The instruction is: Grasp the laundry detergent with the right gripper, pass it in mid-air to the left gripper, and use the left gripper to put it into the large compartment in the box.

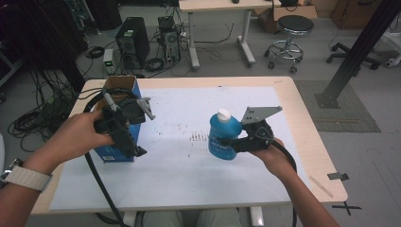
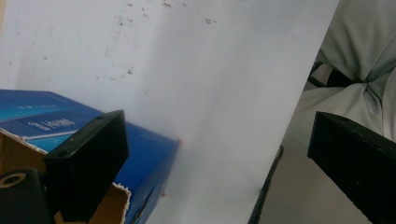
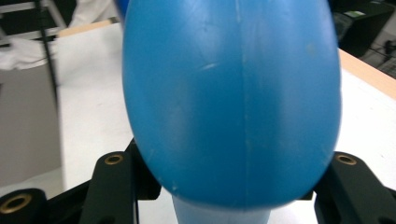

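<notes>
Your forearms come in over the near edge of the worktop (image 1: 302,94), one toward each side. In your right hand the right gripper (image 1: 232,141) is clamped on the blue bottle (image 1: 223,137), its jaws pressed against the two sides of the bottle's lower body. The bottle stands roughly upright with its white cap (image 1: 223,115) on top, right of the worktop's middle and somewhat nearer the near edge than the far one. In the right gripper view the rounded blue body (image 3: 233,102) bulges between the two black jaws, with the white sheet (image 1: 179,109) that covers the worktop behind it. Whether the bottle's base still touches the sheet you cannot tell from these views.

Your left hand holds the left gripper (image 1: 126,137) at the blue cardboard box (image 1: 113,153), which stands open-topped near the left edge of the worktop. The left gripper's jaws are spread wide apart: in the left gripper view one jaw lies over the torn brown rim of the box (image 2: 140,154) and the other hangs well off to the side, with only the white sheet between them. Nothing is gripped there. Whether that jaw actually touches the cardboard is not clear.

Box and bottle stand well apart, with a patch of dark smudges (image 1: 198,138) on the sheet between them.
</notes>
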`<action>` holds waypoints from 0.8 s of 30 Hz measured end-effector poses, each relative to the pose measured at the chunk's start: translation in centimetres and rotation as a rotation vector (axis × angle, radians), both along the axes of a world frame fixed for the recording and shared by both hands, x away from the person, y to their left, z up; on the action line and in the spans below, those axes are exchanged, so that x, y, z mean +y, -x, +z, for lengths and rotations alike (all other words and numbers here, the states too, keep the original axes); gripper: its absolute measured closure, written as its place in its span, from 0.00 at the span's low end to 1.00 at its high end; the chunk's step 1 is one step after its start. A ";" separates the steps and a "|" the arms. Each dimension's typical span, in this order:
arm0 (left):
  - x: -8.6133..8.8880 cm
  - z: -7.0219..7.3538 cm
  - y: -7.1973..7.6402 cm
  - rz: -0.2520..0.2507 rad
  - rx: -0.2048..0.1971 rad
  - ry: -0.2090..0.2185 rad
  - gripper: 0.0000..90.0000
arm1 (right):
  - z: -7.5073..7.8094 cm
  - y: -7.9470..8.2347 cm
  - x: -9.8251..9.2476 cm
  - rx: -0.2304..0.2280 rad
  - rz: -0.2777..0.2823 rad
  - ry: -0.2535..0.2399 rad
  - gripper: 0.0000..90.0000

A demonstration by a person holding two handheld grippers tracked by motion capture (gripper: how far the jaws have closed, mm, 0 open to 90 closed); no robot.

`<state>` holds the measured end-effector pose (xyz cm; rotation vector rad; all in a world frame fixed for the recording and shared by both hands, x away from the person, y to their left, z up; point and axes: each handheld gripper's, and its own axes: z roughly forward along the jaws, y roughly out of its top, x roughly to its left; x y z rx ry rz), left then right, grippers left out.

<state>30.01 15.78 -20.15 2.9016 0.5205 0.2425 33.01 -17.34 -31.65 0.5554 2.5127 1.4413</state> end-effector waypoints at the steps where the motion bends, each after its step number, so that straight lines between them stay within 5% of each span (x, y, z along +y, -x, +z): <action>1: -0.2 0.2 0.0 -0.006 -0.003 0.004 0.07 | 0.3 0.1 -0.2 0.002 0.015 0.002 0.49; 14: -3.6 3.2 -0.1 -0.067 -0.001 0.011 0.07 | 3.6 1.0 -1.3 0.010 0.169 0.017 0.49; 24: -6.0 4.7 -0.2 -0.126 0.023 0.003 0.07 | 4.7 1.1 0.1 0.017 0.286 0.022 0.49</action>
